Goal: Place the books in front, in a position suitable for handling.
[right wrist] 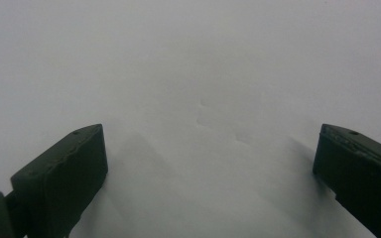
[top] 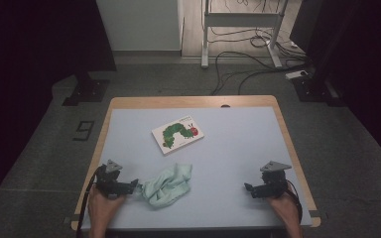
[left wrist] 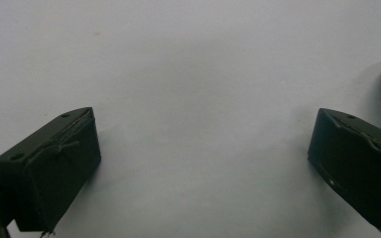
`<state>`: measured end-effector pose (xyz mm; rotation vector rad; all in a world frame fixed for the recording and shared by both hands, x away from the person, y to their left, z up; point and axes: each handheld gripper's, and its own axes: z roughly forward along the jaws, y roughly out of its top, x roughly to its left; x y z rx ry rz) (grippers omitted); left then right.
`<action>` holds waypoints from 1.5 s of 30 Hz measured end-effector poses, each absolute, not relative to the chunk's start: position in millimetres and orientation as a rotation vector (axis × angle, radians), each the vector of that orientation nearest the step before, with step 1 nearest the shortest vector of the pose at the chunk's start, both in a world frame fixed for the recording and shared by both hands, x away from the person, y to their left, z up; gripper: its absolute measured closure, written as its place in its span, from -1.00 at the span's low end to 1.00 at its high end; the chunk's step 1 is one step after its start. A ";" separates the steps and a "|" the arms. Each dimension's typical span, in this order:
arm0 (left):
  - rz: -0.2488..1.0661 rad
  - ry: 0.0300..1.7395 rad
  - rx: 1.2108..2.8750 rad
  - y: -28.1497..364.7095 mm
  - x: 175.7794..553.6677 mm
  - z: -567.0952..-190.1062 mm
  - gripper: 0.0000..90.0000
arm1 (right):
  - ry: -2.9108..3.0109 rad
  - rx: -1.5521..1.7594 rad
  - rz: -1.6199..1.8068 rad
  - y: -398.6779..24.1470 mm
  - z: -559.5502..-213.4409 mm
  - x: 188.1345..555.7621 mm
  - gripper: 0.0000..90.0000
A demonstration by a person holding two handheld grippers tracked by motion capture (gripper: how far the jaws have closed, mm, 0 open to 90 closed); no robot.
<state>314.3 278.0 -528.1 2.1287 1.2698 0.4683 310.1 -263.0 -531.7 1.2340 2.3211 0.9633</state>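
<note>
A crumpled mint-green cloth (top: 167,185) lies near the front edge of the pale blue, wood-rimmed table (top: 238,144), just beside the left gripper (top: 135,186), jaws spread wide and holding nothing. The right gripper (top: 248,188), equally wide and unladen, rests near the front right corner. A white caterpillar picture book (top: 177,134) sits mid-table.

This looks like a lab: loose black cables (top: 238,62) on grey carpet floor (top: 39,163), a white metal desk frame (top: 240,29), black curtains (top: 25,44).
</note>
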 end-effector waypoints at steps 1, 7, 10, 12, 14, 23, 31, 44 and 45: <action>0.468 1.270 2.129 278.0 314.3 -528.1 -1.00 | 2.329 1.219 0.972 -261.3 -530.2 310.1 -1.00; 0.470 1.268 2.130 278.1 314.2 -528.1 -1.00 | 2.372 1.142 1.065 -245.1 -519.4 313.1 -1.00; 0.470 1.268 2.130 278.1 314.2 -528.1 -1.00 | 2.396 1.097 1.086 -236.8 -516.0 315.1 -1.00; 0.470 1.268 2.130 278.1 314.2 -528.1 -1.00 | 2.410 1.064 1.089 -228.6 -512.9 316.4 -1.00; 0.470 1.267 2.130 278.2 314.2 -528.1 -1.00 | 2.428 1.035 1.101 -220.8 -510.1 318.1 -1.00; 0.470 1.267 2.131 278.2 314.2 -528.1 -1.00 | 2.463 0.928 1.136 -192.4 -501.4 326.0 -1.00; 0.471 1.267 2.131 278.1 314.2 -528.1 -1.00 | 2.496 0.869 1.182 -170.4 -497.0 331.7 -1.00; 0.471 1.267 2.130 278.2 314.1 -528.1 -1.00 | 2.572 0.729 1.198 -125.5 -491.2 338.0 -1.00; 0.471 1.267 2.130 278.2 314.1 -528.1 -1.00 | 2.575 0.722 1.205 -122.2 -490.8 338.3 -1.00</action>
